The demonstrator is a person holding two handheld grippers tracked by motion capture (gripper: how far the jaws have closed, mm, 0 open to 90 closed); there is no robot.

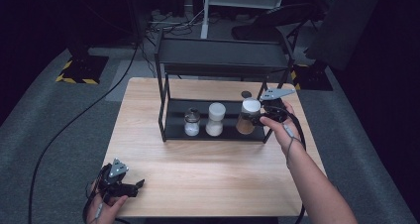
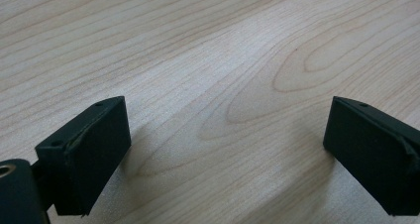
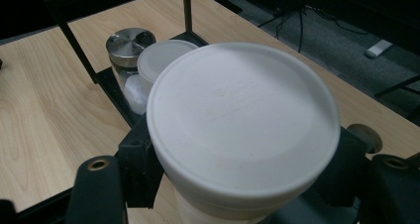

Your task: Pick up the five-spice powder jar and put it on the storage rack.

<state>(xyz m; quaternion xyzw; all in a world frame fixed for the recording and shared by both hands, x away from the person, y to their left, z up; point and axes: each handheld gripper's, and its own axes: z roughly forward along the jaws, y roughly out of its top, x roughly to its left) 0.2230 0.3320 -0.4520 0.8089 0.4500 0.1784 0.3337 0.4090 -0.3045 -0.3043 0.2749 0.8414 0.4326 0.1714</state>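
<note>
The wooden table (image 1: 208, 169) carries a black two-tier rack (image 1: 223, 60) toward its far edge, and three jars stand in a row on the rack's lower shelf. The work in hand looks like the handling of the rightmost one, a white-lidded jar of brown powder (image 1: 247, 116) at the shelf's right end: either it is being set in place or lifted out, and the pictures do not settle which. The right gripper (image 1: 262, 116) is on it from the right side; in the right gripper view the white lid (image 3: 242, 120) sits squarely between the jaws, which press against the jar just below the lid's rim on both sides.

The next move calls for a level, steady hold, with clearance kept from the neighbouring white-lidded jar of white powder (image 1: 215, 119) and the smaller metal-capped jar (image 1: 191, 122).

The left gripper (image 1: 130, 187) rests near the table's near left corner, jaws wide apart over bare wood.
</note>
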